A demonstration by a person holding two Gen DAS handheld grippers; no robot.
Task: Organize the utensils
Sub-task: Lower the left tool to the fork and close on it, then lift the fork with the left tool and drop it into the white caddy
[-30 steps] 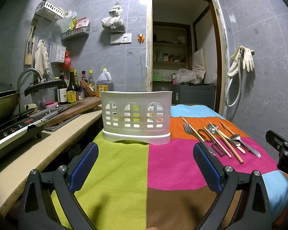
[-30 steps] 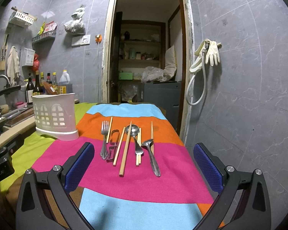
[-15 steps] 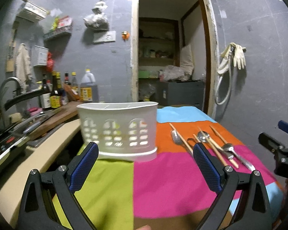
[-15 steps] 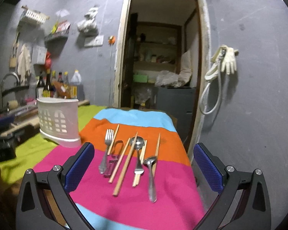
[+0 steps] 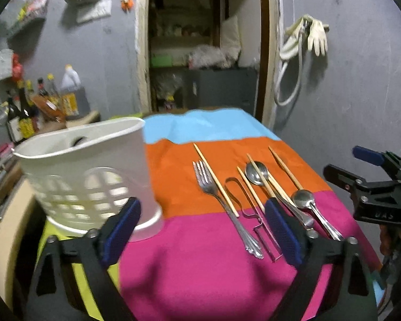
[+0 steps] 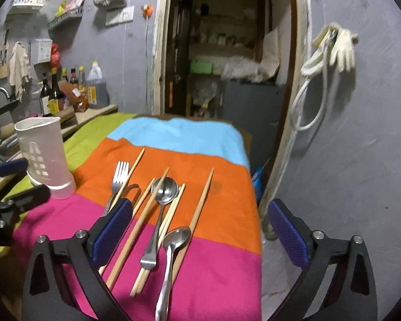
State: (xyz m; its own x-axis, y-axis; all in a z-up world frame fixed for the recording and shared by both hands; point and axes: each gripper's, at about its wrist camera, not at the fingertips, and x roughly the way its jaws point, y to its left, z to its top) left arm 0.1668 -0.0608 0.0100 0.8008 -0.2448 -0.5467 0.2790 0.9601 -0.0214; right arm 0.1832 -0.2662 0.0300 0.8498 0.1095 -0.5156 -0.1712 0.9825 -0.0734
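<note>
A white slotted utensil holder [image 5: 88, 176] stands at the left of the striped cloth [image 5: 200, 267]; it also shows in the right wrist view [image 6: 44, 155]. A fork [image 5: 222, 203], a metal peeler [image 5: 251, 214], two spoons [image 5: 258, 174] [image 5: 311, 206] and several wooden chopsticks [image 5: 216, 180] lie side by side on the orange and pink stripes. My left gripper [image 5: 200, 232] is open and empty, just short of the fork's handle. My right gripper [image 6: 197, 235] is open and empty, low over the small spoon [image 6: 171, 254] and the big spoon [image 6: 160, 208].
A kitchen counter with bottles [image 5: 26, 112] and a sink tap [image 6: 0, 96] runs along the left. An open doorway [image 5: 200, 53] is behind the table. A hose and gloves [image 6: 331, 48] hang on the right wall. The cloth's right edge [image 6: 256, 214] drops to the floor.
Both grippers have moved forward and down towards the utensils. The left one has swung right, from facing the holder to facing the fork. Both stay open.
</note>
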